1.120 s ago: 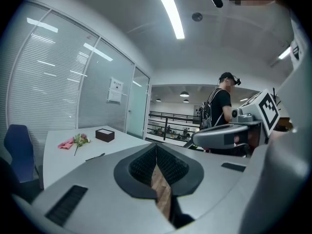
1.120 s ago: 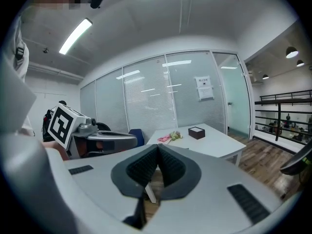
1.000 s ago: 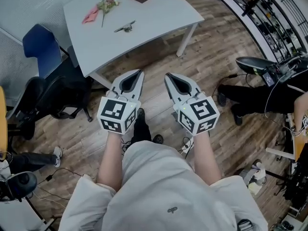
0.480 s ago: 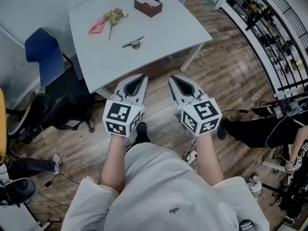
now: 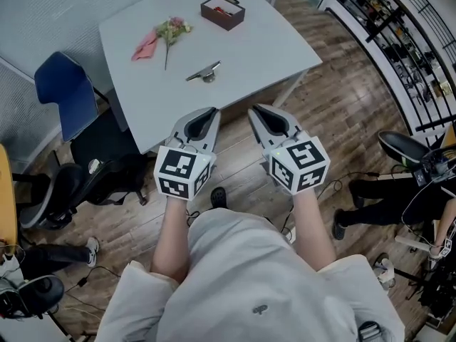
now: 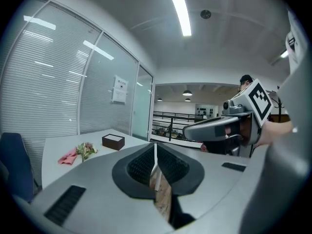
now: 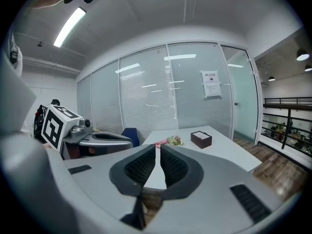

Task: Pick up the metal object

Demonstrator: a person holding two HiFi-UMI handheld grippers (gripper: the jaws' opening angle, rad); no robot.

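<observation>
Both tools hang over the floor, short of the desk edge. The left tool has its jaws pressed together on nothing. The right tool is just opening, with a thin slit between its pads and nothing in it. The metal object lies on the desk straight ahead of the left tool's tips and ahead-left of the right tool, well apart from both. I judge this to be the approach. To do it well I'd carry the right tool forward over the desk edge and spread its jaws fully before descending. Then I'd turn it so the pads straddle the object's thin bar crosswise, and come in low, since the piece sits flat.
</observation>
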